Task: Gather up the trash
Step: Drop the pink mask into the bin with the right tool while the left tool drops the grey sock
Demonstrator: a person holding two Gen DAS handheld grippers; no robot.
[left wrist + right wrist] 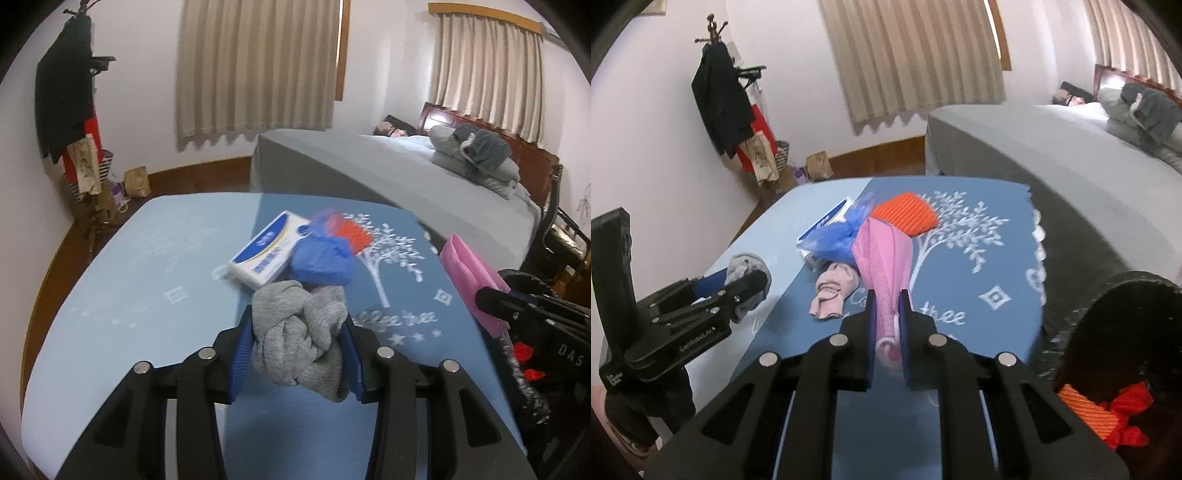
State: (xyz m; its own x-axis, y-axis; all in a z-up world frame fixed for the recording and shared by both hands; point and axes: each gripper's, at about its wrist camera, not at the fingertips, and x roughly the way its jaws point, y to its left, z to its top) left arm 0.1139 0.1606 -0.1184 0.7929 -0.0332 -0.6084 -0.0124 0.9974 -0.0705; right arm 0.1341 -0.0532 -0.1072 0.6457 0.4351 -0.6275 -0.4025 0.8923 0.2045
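Note:
My left gripper [297,325] is shut on a balled grey sock [295,343], held above the blue tablecloth [147,280]. The right wrist view shows that gripper [746,284] at the left with the grey sock [742,267]. My right gripper [886,299] is shut on a pink mesh bag [882,254], lifted off the cloth; the bag [467,269] also shows at the right of the left wrist view. On the table lie a pink sock bundle [833,291], a crumpled blue plastic bag [321,262], an orange ribbed cloth [908,218] and a white-and-blue box [266,251].
A black bin bag [1108,295] gapes at the lower right with orange and red scraps [1100,413] inside. A grey bed [369,166] stands behind the table, with a person [388,131] lying at its head. A coat stand [70,103] and paper bags fill the left corner.

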